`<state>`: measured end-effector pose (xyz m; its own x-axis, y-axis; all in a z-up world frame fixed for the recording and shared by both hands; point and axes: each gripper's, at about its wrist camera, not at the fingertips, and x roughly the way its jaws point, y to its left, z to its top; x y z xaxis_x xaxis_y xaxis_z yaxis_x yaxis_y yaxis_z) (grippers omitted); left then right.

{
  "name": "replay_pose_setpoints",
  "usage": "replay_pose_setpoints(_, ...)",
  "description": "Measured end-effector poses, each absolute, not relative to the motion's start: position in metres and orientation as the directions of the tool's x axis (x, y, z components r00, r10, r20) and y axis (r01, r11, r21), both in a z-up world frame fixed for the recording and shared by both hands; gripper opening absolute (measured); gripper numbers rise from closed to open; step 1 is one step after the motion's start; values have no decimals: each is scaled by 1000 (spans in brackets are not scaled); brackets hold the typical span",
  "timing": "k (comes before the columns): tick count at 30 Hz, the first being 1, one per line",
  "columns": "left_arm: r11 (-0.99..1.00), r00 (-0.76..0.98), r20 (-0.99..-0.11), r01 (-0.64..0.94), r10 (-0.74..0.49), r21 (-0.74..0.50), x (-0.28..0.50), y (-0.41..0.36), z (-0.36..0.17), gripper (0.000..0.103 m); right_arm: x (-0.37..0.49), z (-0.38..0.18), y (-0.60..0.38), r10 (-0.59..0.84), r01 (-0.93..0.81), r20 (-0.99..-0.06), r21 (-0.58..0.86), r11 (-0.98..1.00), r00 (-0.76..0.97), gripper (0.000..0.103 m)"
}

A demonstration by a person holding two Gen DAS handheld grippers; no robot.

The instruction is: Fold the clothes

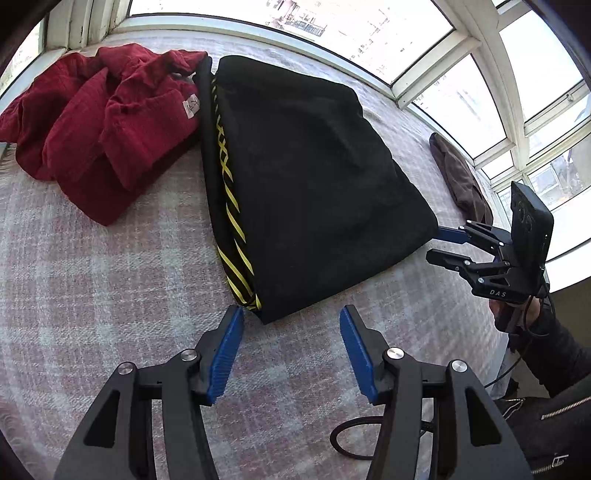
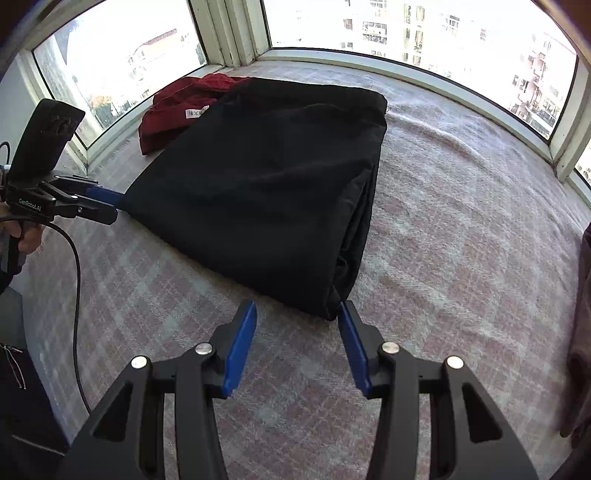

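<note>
Black folded garment (image 1: 317, 177) lies on the plaid blanket (image 1: 92, 277), red clothes (image 1: 96, 129) just beside it. Left gripper (image 1: 291, 317) and right gripper (image 2: 297, 314) each hover at a near corner, jaws apart, gripping nothing

Bright window (image 2: 406, 33) daylight (glare), fisheye edges

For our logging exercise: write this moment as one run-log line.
black garment: folded on blanket | left gripper: open, at its corner | right gripper: open, at its corner

one black garment (image 1: 314, 177), one red garment (image 1: 99, 136), two tools (image 1: 291, 321)
</note>
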<state>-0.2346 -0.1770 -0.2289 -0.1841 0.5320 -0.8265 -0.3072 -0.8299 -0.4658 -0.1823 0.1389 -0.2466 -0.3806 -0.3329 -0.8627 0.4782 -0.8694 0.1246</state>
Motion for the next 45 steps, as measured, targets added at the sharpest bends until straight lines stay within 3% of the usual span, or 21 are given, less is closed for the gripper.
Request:
replay_pose_setpoints(6,-817,-178,-805,-250,566,-519,-237,-183,-231,59,-166,-227,96,-317,580,-851,19,-814,-418,46)
replay_pose_setpoints(8,-834,-192,-820,-256,539,-489,-237,-182,-226,59,-167,-223,73,-331,626,-851,2,-780,-409,46)
replay_pose_setpoints(10,-849,-215,-831,-270,514,-455,-233,-185,-216,59,-164,-220,56,-253,654,-861,-115,-748,-441,46)
replay_pose_setpoints(15,-847,-235,-825,-293,513,-443,-224,-193,-202,59,-165,-214,83,-158,562,-884,-134,-817,-440,46)
replay_pose_setpoints(18,-835,-232,-811,-285,537,-471,-226,-191,-206,59,-166,-199,95,-275,557,-863,-8,-831,-424,46)
replay_pose_setpoints(27,-833,-218,-812,-274,541,-482,-217,-192,-207,59,-160,-237,-30,-336,825,-867,-138,-549,-368,45)
replay_pose_setpoints(34,-834,-241,-800,-207,550,-511,-219,-214,-211,59,-169,-257,-69,-305,873,-894,-164,-460,-328,25)
replay_pose_setpoints(39,-806,-231,-773,-190,591,-560,-226,-214,-216,59,-173,-260,-74,-300,879,-889,-194,-437,-345,24)
replay_pose_setpoints(41,-806,-224,-775,-191,591,-560,-228,-212,-218,59,-178,-260,-72,-315,875,-890,-162,-457,-329,22)
replay_pose_setpoints(43,-801,-215,-771,-180,599,-571,-231,-210,-221,59,-185,-258,-67,-332,865,-889,-126,-485,-315,11)
replay_pose_setpoints(45,-789,-206,-761,-159,615,-594,-235,-209,-225,59,-193,-253,-62,-366,853,-882,-74,-517,-298,7)
